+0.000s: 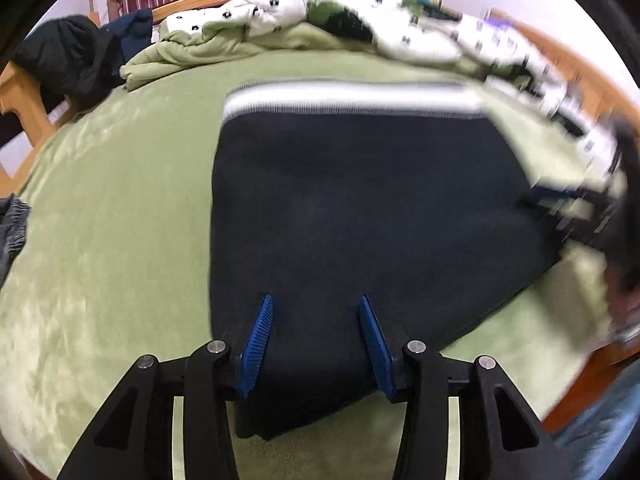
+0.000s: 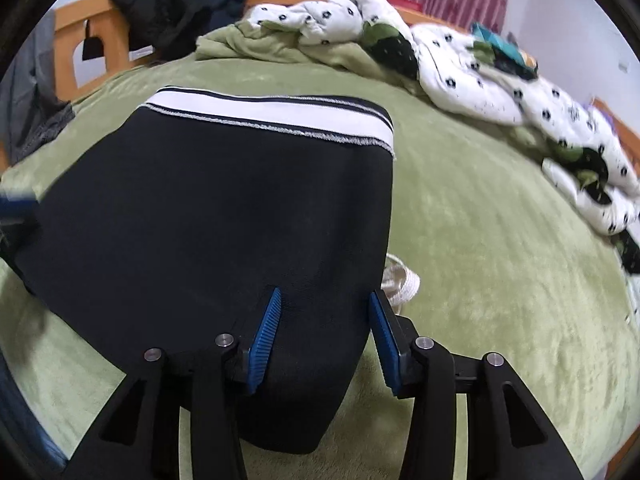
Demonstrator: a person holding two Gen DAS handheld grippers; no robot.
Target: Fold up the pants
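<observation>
Dark navy pants (image 1: pixel 360 208) with a white striped waistband (image 1: pixel 352 100) lie folded on the green bed cover; they also show in the right wrist view (image 2: pixel 224 216), waistband (image 2: pixel 272 114) at the far side. My left gripper (image 1: pixel 316 308) is open, its blue pads (image 1: pixel 258 340) over the near left corner of the fold. My right gripper (image 2: pixel 324 304) is open over the near right corner, empty. A white drawstring (image 2: pixel 402 278) pokes out beside its right pad. The right gripper shows blurred at the right edge of the left wrist view (image 1: pixel 592 208).
A green blanket (image 2: pixel 500 260) covers the bed. A rumpled white patterned quilt (image 2: pixel 480 72) lies along the far and right sides. Dark clothes (image 2: pixel 168 4) hang on the wooden bed frame (image 2: pixel 76 36) at the far left. Grey clothing (image 1: pixel 12 224) lies at the left edge.
</observation>
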